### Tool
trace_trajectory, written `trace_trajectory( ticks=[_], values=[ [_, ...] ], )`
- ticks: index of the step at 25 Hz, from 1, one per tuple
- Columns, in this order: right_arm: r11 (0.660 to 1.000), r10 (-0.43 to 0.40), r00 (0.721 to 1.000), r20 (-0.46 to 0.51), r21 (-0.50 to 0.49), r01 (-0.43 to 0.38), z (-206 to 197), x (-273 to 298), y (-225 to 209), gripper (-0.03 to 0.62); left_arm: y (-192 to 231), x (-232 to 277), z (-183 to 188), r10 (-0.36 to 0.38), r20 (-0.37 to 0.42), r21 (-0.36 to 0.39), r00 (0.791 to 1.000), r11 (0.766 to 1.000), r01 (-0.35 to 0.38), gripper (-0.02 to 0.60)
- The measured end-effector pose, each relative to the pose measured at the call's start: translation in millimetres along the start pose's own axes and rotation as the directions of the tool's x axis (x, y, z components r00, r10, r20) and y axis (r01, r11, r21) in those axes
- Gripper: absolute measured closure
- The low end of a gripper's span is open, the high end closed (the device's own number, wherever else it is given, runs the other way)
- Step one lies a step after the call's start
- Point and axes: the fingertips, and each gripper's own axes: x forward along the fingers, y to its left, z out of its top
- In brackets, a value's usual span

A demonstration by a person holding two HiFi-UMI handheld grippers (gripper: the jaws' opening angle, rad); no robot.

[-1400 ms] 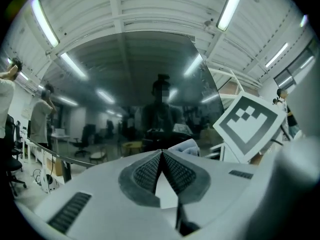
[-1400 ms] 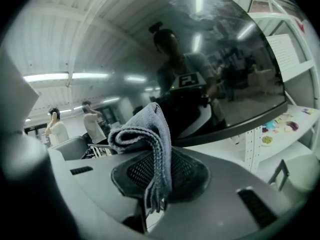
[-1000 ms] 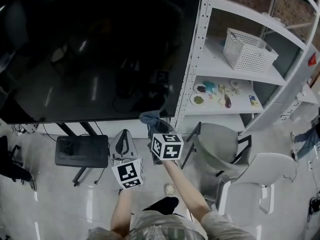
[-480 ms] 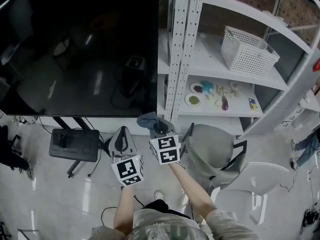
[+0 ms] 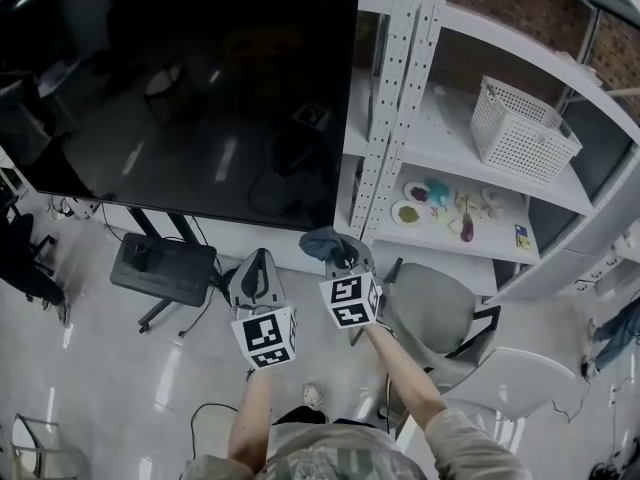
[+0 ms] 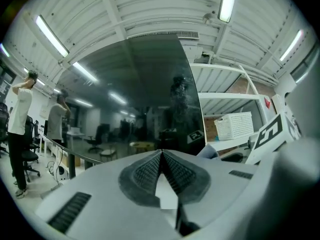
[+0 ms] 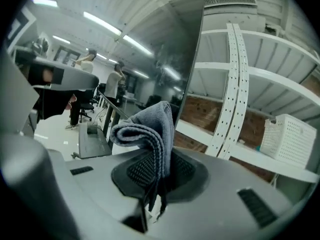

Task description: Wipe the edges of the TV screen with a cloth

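The grey cloth [image 5: 322, 242] is pinched in the right gripper [image 5: 345, 261], just below the lower right corner of the TV screen [image 5: 180, 88] and apparently not yet touching it. The left gripper [image 5: 256, 274] is closed on nothing (idle). The likely next move is to lift the cloth onto that edge.

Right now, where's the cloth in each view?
Head view: cloth at centre, held at the tip of the right gripper.
Left gripper view: small pale fold right of centre.
Right gripper view: centre, clamped between the jaws.
Shared landmark: white basket.
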Motion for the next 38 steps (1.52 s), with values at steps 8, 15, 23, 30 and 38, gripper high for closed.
trace_trajectory(
  ticks=[8, 15, 23, 30, 38],
  values=[
    [0.999, -0.021, 1.000, 0.001, -0.033, 0.021, 6, -3, -8, 0.543, -12, -8, 8, -0.041, -0.047, -0.048, 0.998, 0.998, 0.039, 0.566],
    [0.997, -0.025, 0.999, 0.025, -0.072, 0.027, 24, -2, -15, 0.543, -28, 2, 30, -0.078, -0.026, -0.037, 0.997, 0.996, 0.077, 0.566],
    [0.994, -0.021, 0.993, 0.119, -0.108, 0.034, 54, -14, -24, 0.544, -28, 10, 41, -0.083, -0.018, -0.018, 0.996, 0.996, 0.083, 0.565],
    [0.992, -0.057, 0.956, 0.288, -0.090, 0.087, 120, -39, -46, 0.545, -23, 20, 61, -0.088, -0.001, 0.017, 0.996, 0.996, 0.088, 0.565],
    [0.987, -0.075, 0.906, 0.417, -0.101, 0.128, 199, -62, -73, 0.545, -23, 25, 97, -0.110, 0.036, 0.057, 0.993, 0.992, 0.108, 0.566]
  ],
)
